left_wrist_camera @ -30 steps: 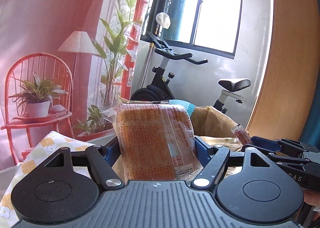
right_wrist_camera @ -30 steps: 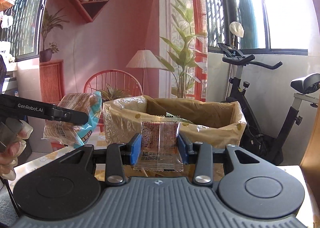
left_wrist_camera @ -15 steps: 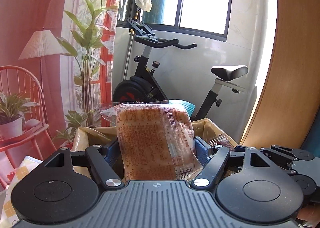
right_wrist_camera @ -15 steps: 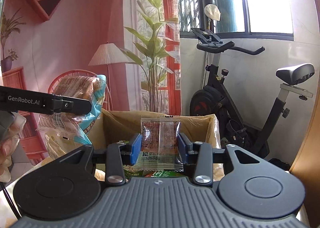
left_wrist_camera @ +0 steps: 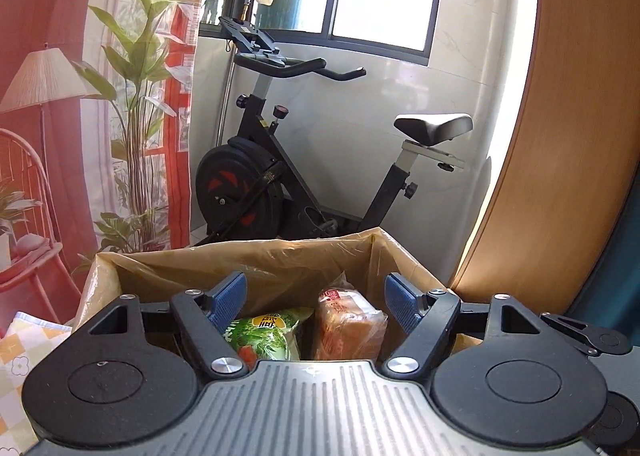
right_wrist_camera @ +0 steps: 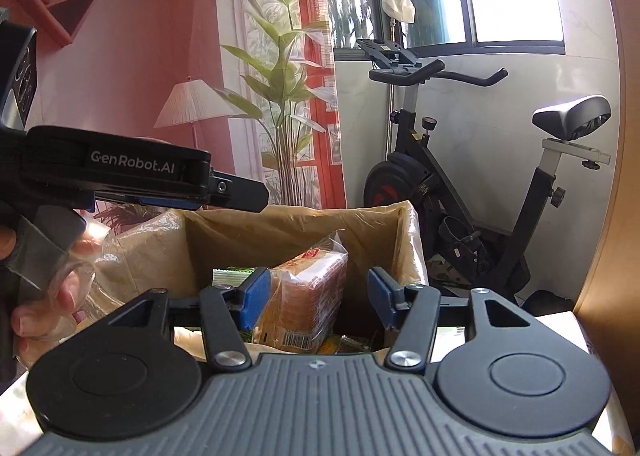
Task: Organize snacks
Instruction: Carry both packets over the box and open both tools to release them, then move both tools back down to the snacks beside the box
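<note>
Your left hand-held gripper (left_wrist_camera: 316, 306) and right hand-held gripper (right_wrist_camera: 316, 296) both stand wide, holding nothing. The bread loaf (left_wrist_camera: 348, 326) sits low centre inside the lined box (left_wrist_camera: 248, 260), beside the green packet (left_wrist_camera: 264, 332). Only your right view reads "GenRobot.AI", mid-left.

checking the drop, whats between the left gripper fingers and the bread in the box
Nothing: the left gripper is open over the box, bread below, in the left wrist view.
</note>
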